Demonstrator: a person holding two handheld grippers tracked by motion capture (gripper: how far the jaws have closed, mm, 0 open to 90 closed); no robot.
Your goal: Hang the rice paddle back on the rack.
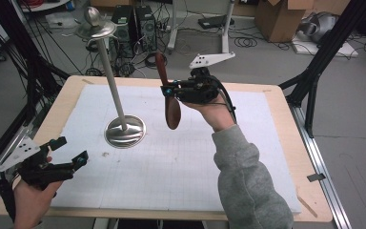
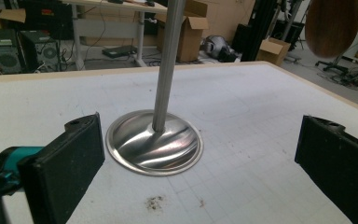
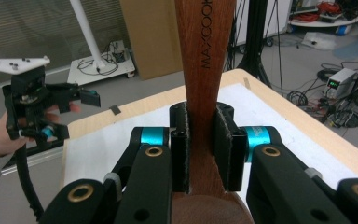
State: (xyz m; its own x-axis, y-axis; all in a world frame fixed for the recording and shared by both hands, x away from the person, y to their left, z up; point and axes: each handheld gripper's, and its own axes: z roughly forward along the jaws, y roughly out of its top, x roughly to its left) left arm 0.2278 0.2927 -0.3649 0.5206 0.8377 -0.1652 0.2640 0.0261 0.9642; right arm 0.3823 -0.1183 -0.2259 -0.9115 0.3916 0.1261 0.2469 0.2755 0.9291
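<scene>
Down at the near left corner of the table (image 1: pixel 286 157) the left gripper (image 1: pixel 69 151) sits low in the person's hand, just above the white gridded mat (image 1: pixel 181 162), with its jaws spread wide and nothing between them; in the left gripper view the two black pads (image 2: pixel 70 163) frame the mat with a big gap, and there's a little smudge of dark crumbs (image 2: pixel 154 201) on the mat between them. Just past that, left of the table's middle, is a steel stand (image 1: pixel 125 130): a round shiny base flat on the mat with a thin pole going up, leaning a bit toward the far left corner and topped by a small dish with a ball on it. The left gripper points at that base but stays clear of it. Further in, over the far middle of the table, the right gripper (image 1: pixel 167 89) is held up in the air by the hand in the grey sleeve (image 1: pixel 248 181), and it's clamped on a wooden spoon (image 1: pixel 171 107). The right gripper view makes it obvious: both pads (image 3: pixel 182 149) squeeze the neck of the handle right above the bowl, with lettering running up the wood. In the high view the spoon hangs roughly upright, bowl down and handle tip up, well above the mat and off to the right of the stand's pole, not touching it. Beyond the far edge it's just floor clutter, cardboard boxes (image 1: pixel 279 16) and computer towers (image 1: pixel 133 26).
</scene>
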